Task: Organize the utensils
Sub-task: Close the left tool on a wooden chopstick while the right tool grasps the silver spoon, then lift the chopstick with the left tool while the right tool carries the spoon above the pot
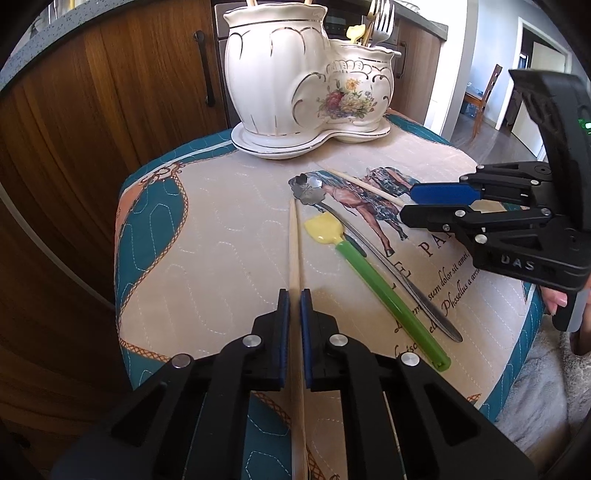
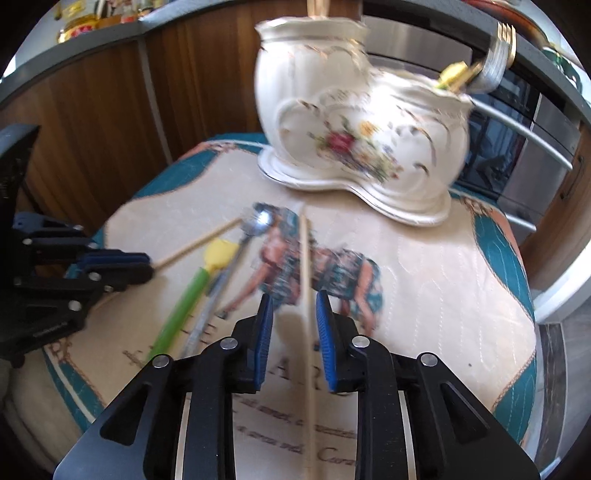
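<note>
A white flowered ceramic utensil holder (image 1: 295, 77) stands at the back of the table, with forks (image 1: 382, 22) in its small pot; it also shows in the right wrist view (image 2: 354, 122). My left gripper (image 1: 294, 295) is shut on a wooden chopstick (image 1: 294, 243). My right gripper (image 2: 294, 299) is open, its jaws on either side of a second chopstick (image 2: 304, 266) lying on the cloth. From the left wrist view the right gripper (image 1: 408, 205) reaches in at that chopstick (image 1: 364, 186). A yellow-headed green spatula (image 1: 376, 280) and a flower-bowled spoon (image 1: 369, 240) lie between them.
The table wears a quilted teal and beige cloth (image 1: 207, 240) with a printed figure and script. Wooden cabinets (image 1: 92, 129) stand behind on the left, an oven (image 2: 517, 147) on the right. A chair (image 1: 487, 92) stands in the far room.
</note>
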Tool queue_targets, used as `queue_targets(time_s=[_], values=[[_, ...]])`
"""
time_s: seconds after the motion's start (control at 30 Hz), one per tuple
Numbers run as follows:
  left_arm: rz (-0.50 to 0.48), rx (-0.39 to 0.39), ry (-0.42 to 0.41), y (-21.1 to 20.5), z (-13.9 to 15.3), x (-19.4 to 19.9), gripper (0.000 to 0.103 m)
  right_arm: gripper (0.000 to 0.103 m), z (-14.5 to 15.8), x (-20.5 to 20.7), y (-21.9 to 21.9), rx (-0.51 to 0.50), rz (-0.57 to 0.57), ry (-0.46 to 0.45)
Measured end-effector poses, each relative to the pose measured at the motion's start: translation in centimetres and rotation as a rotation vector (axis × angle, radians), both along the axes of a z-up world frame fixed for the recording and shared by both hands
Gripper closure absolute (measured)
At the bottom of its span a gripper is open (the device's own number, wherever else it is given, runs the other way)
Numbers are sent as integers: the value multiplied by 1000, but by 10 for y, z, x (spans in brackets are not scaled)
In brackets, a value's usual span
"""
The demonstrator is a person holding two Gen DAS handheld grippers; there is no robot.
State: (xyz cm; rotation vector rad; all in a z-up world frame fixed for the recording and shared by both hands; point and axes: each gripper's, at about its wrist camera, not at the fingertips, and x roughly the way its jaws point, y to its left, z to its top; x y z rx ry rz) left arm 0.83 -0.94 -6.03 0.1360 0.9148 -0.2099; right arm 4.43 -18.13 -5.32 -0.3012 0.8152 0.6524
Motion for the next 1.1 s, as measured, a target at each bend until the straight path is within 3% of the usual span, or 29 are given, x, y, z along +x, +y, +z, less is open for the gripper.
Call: queue_targets(time_s=[0.3, 0.5, 0.73, 0.83, 1.03, 1.1], values=[[9, -20, 2, 13, 0, -3, 97, 77, 1, 4, 32, 78, 10, -1], [6, -25, 1, 20, 0, -5, 97, 83, -5, 17, 44, 27, -8, 54], [1, -62, -4, 26, -1, -3, 96, 83, -9, 2, 48, -51, 59, 46], [-3, -66, -9, 25, -1, -1, 95, 83, -10, 4, 47, -40, 50, 55], [-7, -51, -1, 22, -1, 2, 94, 96, -12, 9, 48, 11, 21, 55], [-26, -44, 19, 19, 0, 1, 83, 99, -12, 10, 46, 27, 15, 59]])
